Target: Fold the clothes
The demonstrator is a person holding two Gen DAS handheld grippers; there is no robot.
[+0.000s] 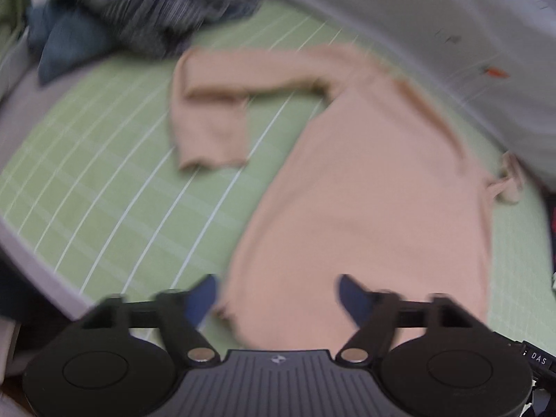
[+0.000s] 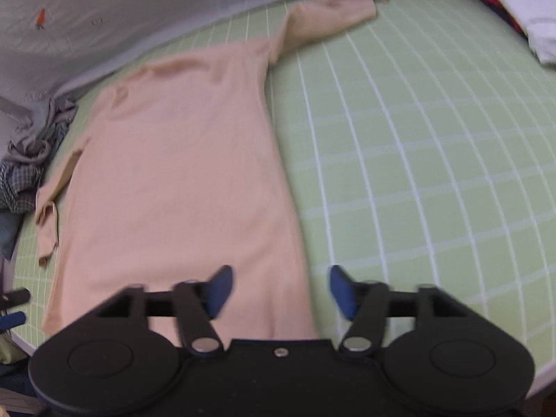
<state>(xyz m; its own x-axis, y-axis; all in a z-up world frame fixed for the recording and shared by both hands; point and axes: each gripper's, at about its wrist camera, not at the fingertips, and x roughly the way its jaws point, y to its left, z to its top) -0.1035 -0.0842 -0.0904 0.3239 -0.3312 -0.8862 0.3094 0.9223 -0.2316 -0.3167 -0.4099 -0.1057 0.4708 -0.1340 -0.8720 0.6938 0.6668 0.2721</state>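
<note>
Shirt (image 1: 365, 180), peach, long-sleeved, lies flat on the green gridded mat (image 1: 114, 180), spread out, body smooth.

Long axis: hem to collar, running away from both cameras. Hem edge is nearest the grippers; collar end is far, close to the grey sheet (image 1: 451, 17) that borders the mat. In the left wrist view the body leans up and to the right; in the right wrist view (image 2: 180, 160) it leans slightly up and to the left.

Sleeves: one sleeve (image 1: 212, 104) runs out sideways from the shoulder, then bends back on itself toward the hem side, cuff lying on the mat. The other sleeve (image 2: 333, 14) points away and outward, its end folded over near the sheet.

Left gripper (image 1: 278, 295): jaws wide, nothing between the pads. It sits above one hem corner; contact with the cloth cannot be told, the picture is blurred.

Right gripper (image 2: 278, 288): jaws apart, nothing clamped. The shirt's side edge passes below the gap; one blue pad (image 2: 219, 288) sits over cloth, the other over mat.

Pile of dark clothes (image 1: 139, 24) lies at the mat's far corner, apart from the shirt.
</note>
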